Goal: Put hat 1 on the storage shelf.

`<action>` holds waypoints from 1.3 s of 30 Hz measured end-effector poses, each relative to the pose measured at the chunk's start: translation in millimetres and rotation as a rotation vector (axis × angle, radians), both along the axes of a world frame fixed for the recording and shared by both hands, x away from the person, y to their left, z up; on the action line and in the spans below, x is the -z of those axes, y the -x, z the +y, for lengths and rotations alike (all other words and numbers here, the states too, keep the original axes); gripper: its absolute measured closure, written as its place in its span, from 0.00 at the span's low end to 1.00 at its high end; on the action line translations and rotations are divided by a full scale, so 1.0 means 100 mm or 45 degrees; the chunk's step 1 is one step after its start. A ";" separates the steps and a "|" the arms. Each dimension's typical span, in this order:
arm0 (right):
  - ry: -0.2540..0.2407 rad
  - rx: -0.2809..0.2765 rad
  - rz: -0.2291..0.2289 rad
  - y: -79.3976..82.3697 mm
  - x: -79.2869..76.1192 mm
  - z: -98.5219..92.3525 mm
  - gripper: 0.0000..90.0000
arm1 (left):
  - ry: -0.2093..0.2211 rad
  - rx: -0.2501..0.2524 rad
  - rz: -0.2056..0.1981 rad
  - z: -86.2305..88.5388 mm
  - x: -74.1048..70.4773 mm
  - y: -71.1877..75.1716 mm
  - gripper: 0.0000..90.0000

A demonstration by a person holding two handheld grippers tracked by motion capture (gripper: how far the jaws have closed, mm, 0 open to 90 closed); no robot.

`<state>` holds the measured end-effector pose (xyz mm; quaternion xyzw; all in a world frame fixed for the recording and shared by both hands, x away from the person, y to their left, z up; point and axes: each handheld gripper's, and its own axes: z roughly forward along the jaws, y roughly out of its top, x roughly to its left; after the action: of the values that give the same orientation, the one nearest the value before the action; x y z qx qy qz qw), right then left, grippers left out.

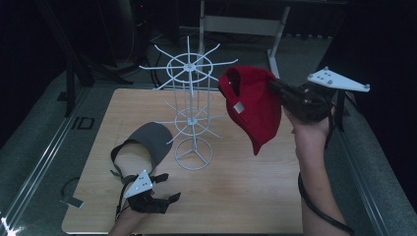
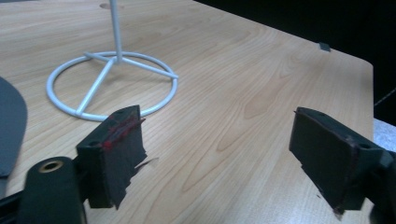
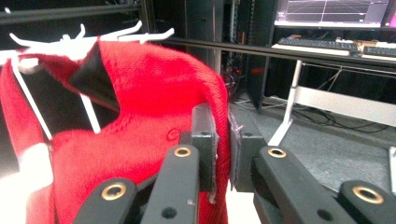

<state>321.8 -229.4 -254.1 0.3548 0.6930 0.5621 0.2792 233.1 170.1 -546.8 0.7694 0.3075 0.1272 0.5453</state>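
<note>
Red cap (image 1: 251, 105) hangs pinched in the right claw (image 1: 273, 87), beside the wire rack (image 1: 189, 88); left claw (image 1: 164, 188) gapes empty.

The left black two-jaw claw (image 1: 164, 189) has flat rectangular pads (image 2: 122, 154) faced in dark, frayed-edged tape, with a thin red line along one pad's rim and a brass-ringed hole in the arm beneath. A small grey three-cornered plate (image 1: 139, 183) with dark screw heads tops it. The right black two-jaw claw (image 3: 223, 149) shows brass-ringed pivot holes along its linked arms, a larger grey plate (image 1: 338, 80) above, and a black cable (image 1: 319, 209) trailing beside the bare forearm.
</note>
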 end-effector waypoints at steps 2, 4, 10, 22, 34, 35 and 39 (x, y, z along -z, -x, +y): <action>0.005 -0.012 0.009 0.02 0.06 0.00 0.91 | -0.004 -0.005 0.007 0.01 0.01 -0.01 0.18; 0.009 -0.037 0.029 0.05 0.13 0.00 0.91 | -0.004 -0.007 0.016 0.01 0.02 -0.01 0.18; -0.003 -0.086 0.053 0.15 0.30 -0.04 0.91 | -0.008 -0.010 0.016 0.00 0.02 -0.01 0.18; -0.044 -0.174 0.068 0.32 0.51 -0.17 0.79 | -0.035 0.011 0.036 -0.03 0.04 0.00 0.18; -0.007 -0.118 0.033 0.45 0.77 -0.47 0.35 | -0.048 0.024 0.049 -0.05 0.06 -0.01 0.18; -0.008 -0.110 0.046 0.45 0.81 -0.50 0.34 | -0.047 0.023 0.049 -0.05 0.06 -0.01 0.18; -0.015 -0.061 0.085 0.44 0.97 -0.62 0.30 | -0.055 0.024 0.056 -0.05 0.06 -0.01 0.18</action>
<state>278.2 -291.7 -351.1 0.3584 0.7068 0.5605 0.2403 234.5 165.5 -552.7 0.7865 0.3093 0.1116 0.5228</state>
